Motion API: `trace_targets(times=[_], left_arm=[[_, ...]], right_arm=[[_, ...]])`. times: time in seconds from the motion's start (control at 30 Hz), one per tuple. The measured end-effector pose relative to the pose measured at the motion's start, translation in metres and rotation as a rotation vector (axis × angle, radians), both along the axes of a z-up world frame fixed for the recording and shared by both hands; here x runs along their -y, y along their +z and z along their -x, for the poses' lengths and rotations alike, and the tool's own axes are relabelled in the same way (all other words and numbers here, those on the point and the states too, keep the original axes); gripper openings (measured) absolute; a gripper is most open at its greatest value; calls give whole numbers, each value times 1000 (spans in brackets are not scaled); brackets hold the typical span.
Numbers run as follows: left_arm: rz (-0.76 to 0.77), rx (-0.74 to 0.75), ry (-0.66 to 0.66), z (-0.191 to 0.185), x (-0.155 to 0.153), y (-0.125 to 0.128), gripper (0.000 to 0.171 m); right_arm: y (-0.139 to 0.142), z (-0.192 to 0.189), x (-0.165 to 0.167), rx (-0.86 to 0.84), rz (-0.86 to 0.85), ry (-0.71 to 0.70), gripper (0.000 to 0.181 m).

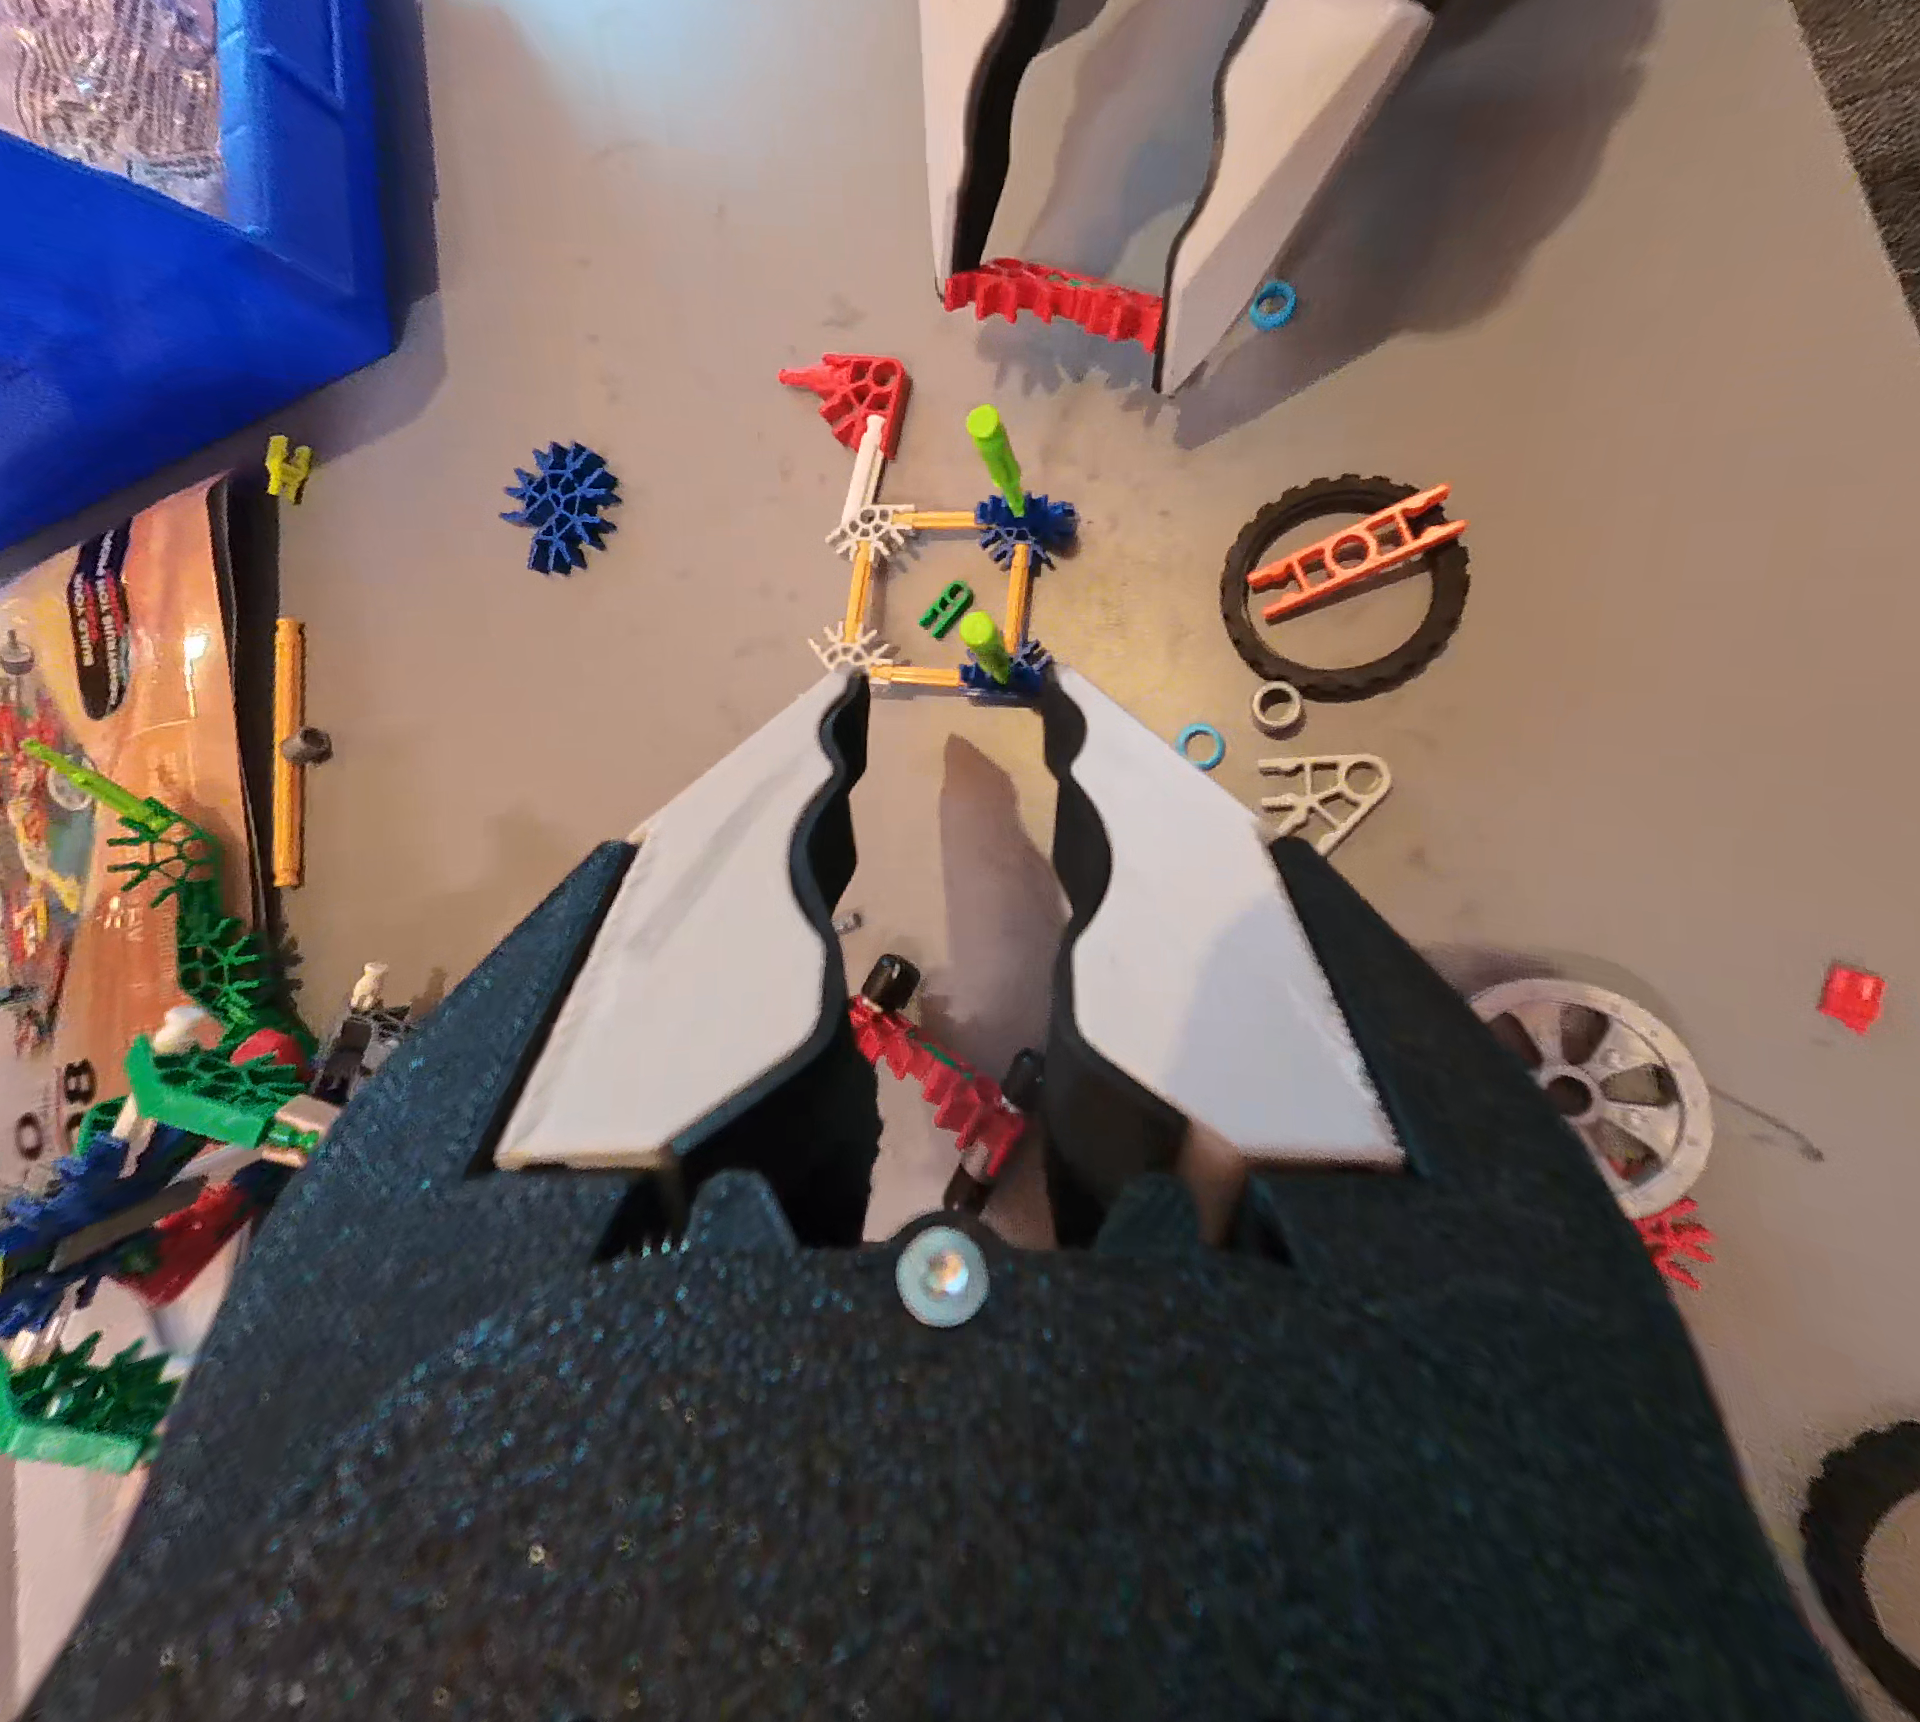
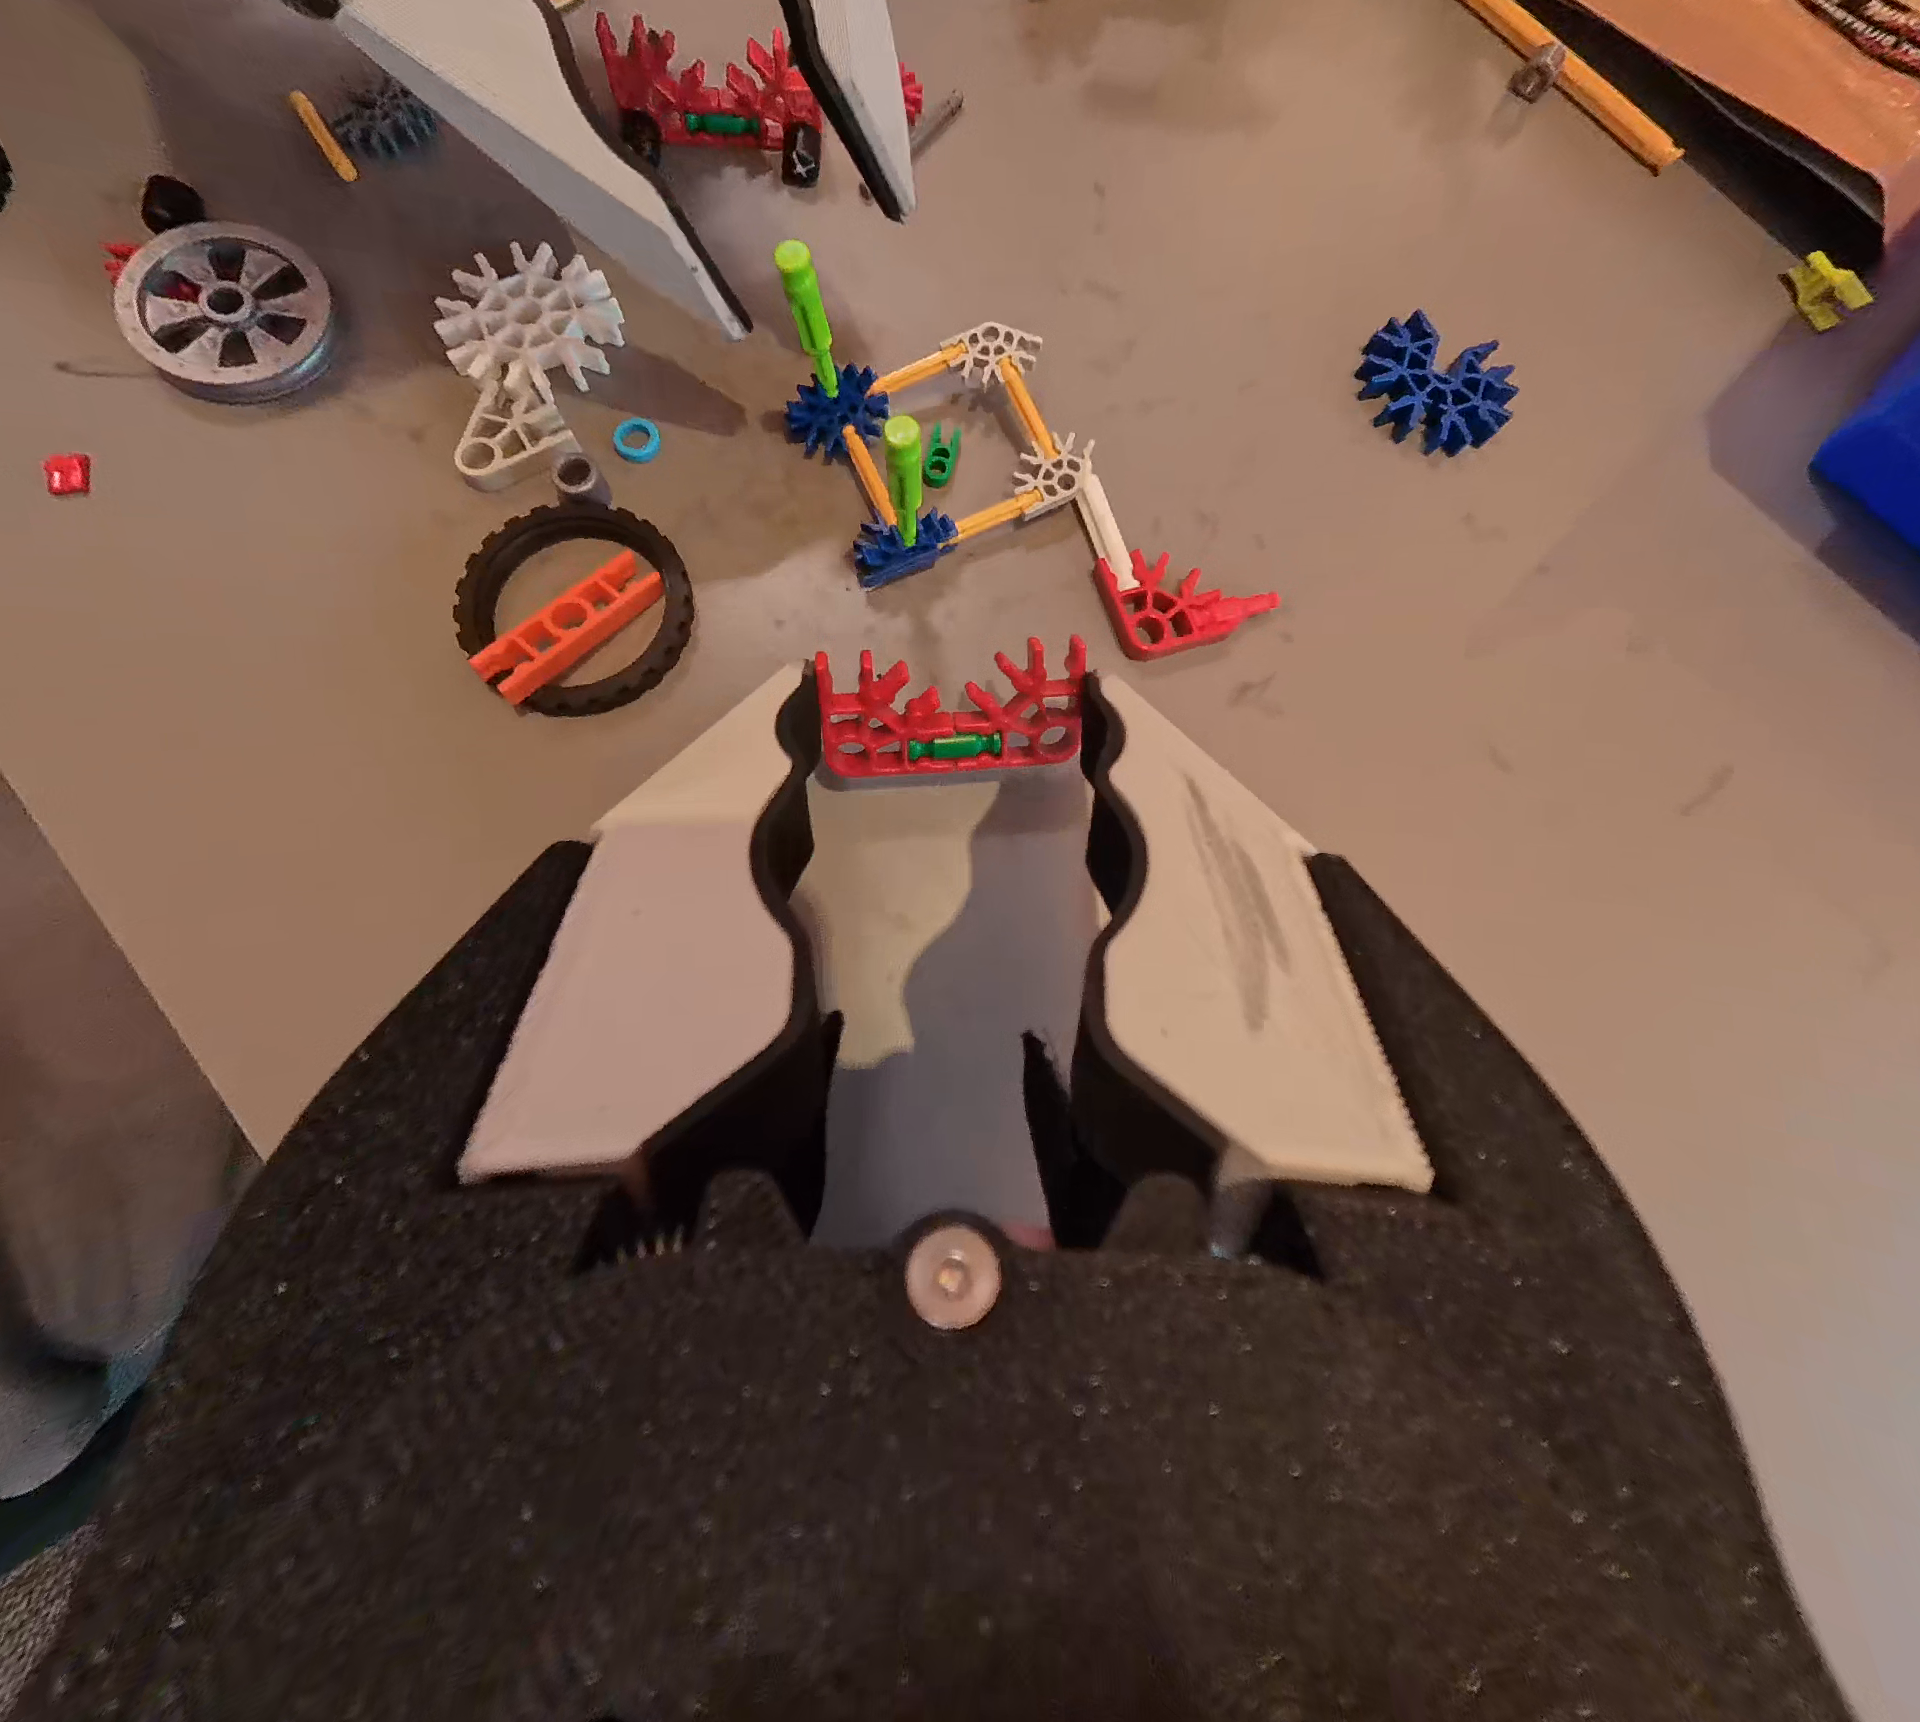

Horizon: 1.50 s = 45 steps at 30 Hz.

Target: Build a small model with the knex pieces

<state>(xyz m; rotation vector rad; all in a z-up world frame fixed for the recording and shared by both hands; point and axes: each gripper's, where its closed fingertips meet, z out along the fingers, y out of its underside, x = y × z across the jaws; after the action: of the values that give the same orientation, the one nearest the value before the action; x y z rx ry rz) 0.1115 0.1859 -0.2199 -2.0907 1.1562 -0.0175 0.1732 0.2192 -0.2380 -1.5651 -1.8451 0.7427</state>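
A small square frame of yellow rods (image 1: 862,592) (image 2: 1029,410) lies flat on the grey table, with two white and two blue connectors at its corners. A lime green rod (image 1: 987,446) (image 2: 805,306) stands upright in each blue connector. A white rod leads from one corner to a red corner connector (image 1: 857,389) (image 2: 1158,612). My left gripper (image 1: 948,685) is open and empty, its tips just at the frame's near side; it also shows in the right wrist view (image 2: 816,270). My right gripper (image 2: 948,685) (image 1: 1055,322) is shut on a red double connector (image 2: 951,727) (image 1: 1055,301) joined by a short green rod.
A blue bin (image 1: 208,218) (image 2: 1870,467) and a printed box (image 1: 135,685) stand at one side. Loose parts lie around: a blue connector (image 1: 561,519), a black tyre (image 1: 1345,586) with an orange piece, a silver wheel hub (image 1: 1600,1090), a long yellow rod (image 1: 288,753), another red assembly (image 2: 727,103). The tips of one gripper are about 8 centimetres away from the tips of the other. My left tips are roughly 11 centimetres from the silver wheel hub (image 1: 1600,1090). The right camera catches it too, in the right wrist view (image 2: 205,310).
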Motion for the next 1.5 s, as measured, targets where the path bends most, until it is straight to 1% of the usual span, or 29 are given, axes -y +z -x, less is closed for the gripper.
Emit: trace_targets(times=[0.2,0.3,0.4,0.53,0.63,0.7,0.8,0.83,0.87,0.93,0.97,1.0,1.07,1.13,1.17,1.2,1.33,1.4,1.5], left_arm=[[-1,-13,-13,-4,-3,-3,29],[-15,-22,-6,-2,-4,0,33],[-8,0,-13,-3,-3,3,33],[20,60,-53,-5,0,6,33],[42,76,-45,-5,-2,-1,24],[28,69,-49,-8,-3,-5,19],[6,40,-34,-8,-5,-11,5],[10,55,-39,-11,-4,-11,4],[8,62,-37,-13,-4,-11,3],[4,61,-21,-13,-5,-11,3],[-3,64,-6,-14,-6,-10,3],[-12,62,9,-15,-7,-9,3],[-7,56,19,-17,-7,-11,4],[-6,70,42,-18,-7,-9,20],[-6,76,52,-18,-7,-7,30],[-15,78,68,-15,-7,-4,34],[-99,97,157,-2,-5,23,34],[-127,125,178,-5,3,39,31],[-132,244,188,-22,16,57,28]], right_arm=[[-8,-1,-1,41,-15,-5,49],[-14,-6,-1,81,-21,-5,49],[-14,-10,-1,90,-26,6,50],[-13,-15,-3,97,-16,5,58],[3,-10,-2,34,26,10,56],[16,-5,5,-9,61,40,49],[13,-5,2,36,14,46,48],[8,-7,-1,71,-6,45,49],[1,-10,-3,113,-22,47,55],[-9,-16,-3,180,-33,62,73],[-11,-16,-4,195,-38,61,74],[-13,-17,-3,205,-37,67,71],[-13,-15,-3,210,-44,73,58],[-15,-14,-1,228,-31,79,48],[-15,-13,-1,227,-24,78,48],[-15,-13,-1,228,-22,78,48],[-10,-11,-3,176,-31,51,48],[3,-9,-2,97,-61,24,48],[37,-3,12,-96,-131,21,48]])
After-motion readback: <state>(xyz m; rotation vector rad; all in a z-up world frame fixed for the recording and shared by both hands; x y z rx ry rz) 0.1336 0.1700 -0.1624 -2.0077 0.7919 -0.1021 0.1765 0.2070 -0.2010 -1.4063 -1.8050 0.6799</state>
